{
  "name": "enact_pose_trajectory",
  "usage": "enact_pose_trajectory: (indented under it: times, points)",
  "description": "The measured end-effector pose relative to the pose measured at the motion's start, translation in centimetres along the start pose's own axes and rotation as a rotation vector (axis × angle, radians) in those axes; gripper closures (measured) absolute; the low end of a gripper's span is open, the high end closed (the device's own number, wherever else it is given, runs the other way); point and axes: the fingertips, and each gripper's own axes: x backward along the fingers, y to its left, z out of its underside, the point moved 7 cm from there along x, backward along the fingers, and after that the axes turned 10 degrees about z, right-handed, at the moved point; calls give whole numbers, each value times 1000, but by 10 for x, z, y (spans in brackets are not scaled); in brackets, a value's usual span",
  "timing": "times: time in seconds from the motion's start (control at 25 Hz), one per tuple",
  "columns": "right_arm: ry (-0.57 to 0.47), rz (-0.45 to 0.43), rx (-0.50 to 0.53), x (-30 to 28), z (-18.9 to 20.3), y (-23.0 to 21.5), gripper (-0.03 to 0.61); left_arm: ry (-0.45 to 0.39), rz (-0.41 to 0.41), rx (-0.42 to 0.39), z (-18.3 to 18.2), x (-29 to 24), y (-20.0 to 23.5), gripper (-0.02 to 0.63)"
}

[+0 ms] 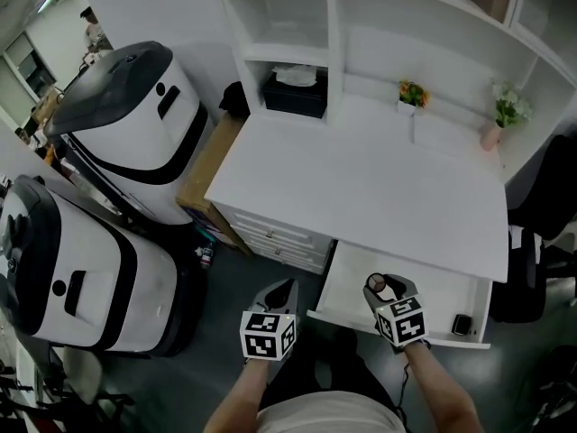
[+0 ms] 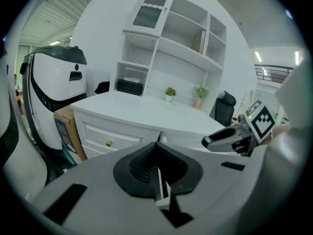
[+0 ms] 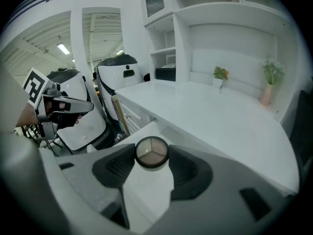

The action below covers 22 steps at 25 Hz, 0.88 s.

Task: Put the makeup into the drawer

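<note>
The right tool clamps the round dark-rimmed makeup compact above the open white drawer, ready for dropping; the left tool is closed and empty.

Head above drawer; gripper views low, share desk.

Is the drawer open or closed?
Open. The drawer sticks out from under the desk top, and its white inside shows.

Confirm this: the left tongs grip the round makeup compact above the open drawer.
Wrong side: the right gripper view shows the right tongs gripping the round makeup compact above the open drawer. The left tongs are shut, holding nothing.
</note>
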Motion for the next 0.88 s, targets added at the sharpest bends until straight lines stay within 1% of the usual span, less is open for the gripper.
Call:
enact_pose_trajectory:
  times: [0.56, 0.88]
  points:
    - [41, -188, 219, -41, -1, -10, 362, -66, -236, 114, 18, 23, -21, 612]
    - [70, -273, 335, -67, 2, -4, 362, -105, -366, 178, 33, 42, -32, 611]
